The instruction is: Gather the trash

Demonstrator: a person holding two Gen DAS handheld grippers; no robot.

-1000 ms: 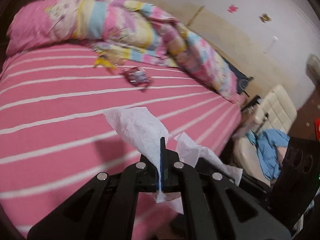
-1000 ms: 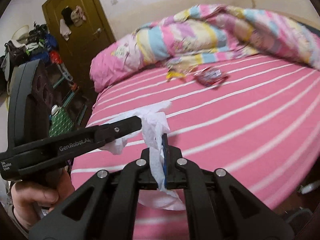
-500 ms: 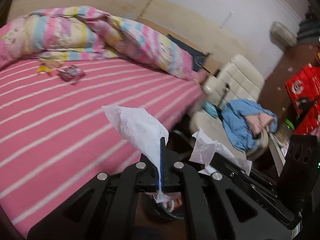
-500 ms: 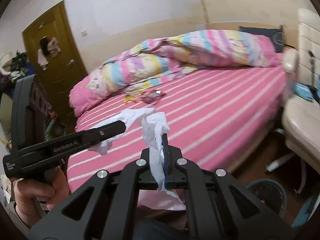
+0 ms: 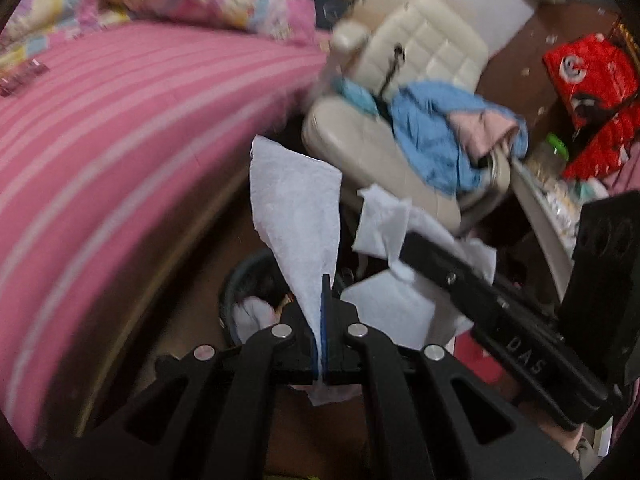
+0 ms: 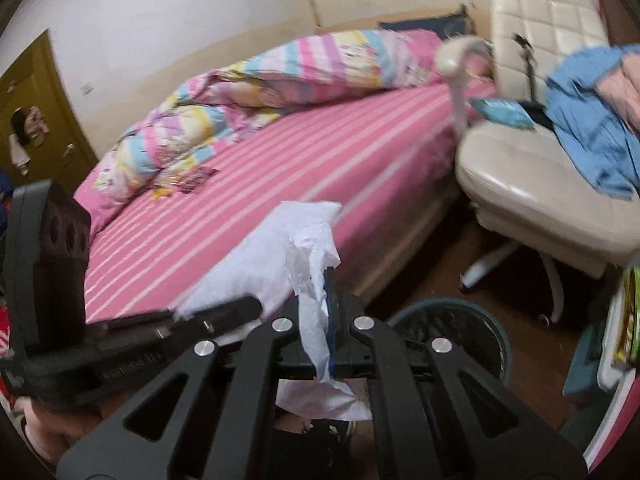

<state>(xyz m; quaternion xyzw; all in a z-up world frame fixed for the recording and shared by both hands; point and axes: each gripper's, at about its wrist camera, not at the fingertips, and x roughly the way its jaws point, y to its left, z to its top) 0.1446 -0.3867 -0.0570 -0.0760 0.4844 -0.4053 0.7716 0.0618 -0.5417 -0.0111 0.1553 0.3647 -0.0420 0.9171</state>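
My left gripper (image 5: 323, 280) is shut on a flat white tissue (image 5: 298, 216) that stands up from its jaws. My right gripper (image 6: 329, 276) is shut on a crumpled white tissue (image 6: 310, 256). In the left wrist view the right gripper (image 5: 404, 240) reaches in from the right with its crumpled tissue (image 5: 382, 222). In the right wrist view the left gripper (image 6: 240, 308) comes in from the left with its tissue (image 6: 260, 264). A dark round bin (image 5: 256, 280) sits on the floor under both grippers, with trash inside; its rim (image 6: 452, 308) also shows in the right wrist view. Wrappers (image 6: 196, 180) lie on the bed.
A pink striped bed (image 6: 280, 168) with a pastel quilt (image 6: 280, 68) fills the left. A cream office chair (image 6: 532, 184) piled with blue clothes (image 5: 436, 128) stands right of the bin. Red packs (image 5: 592, 76) and a cluttered shelf lie at far right.
Both grippers have swung right, off the bed toward the floor beside it, each still holding its tissue. The bin and the chair have come into view; the wrappers have slid away to the left.
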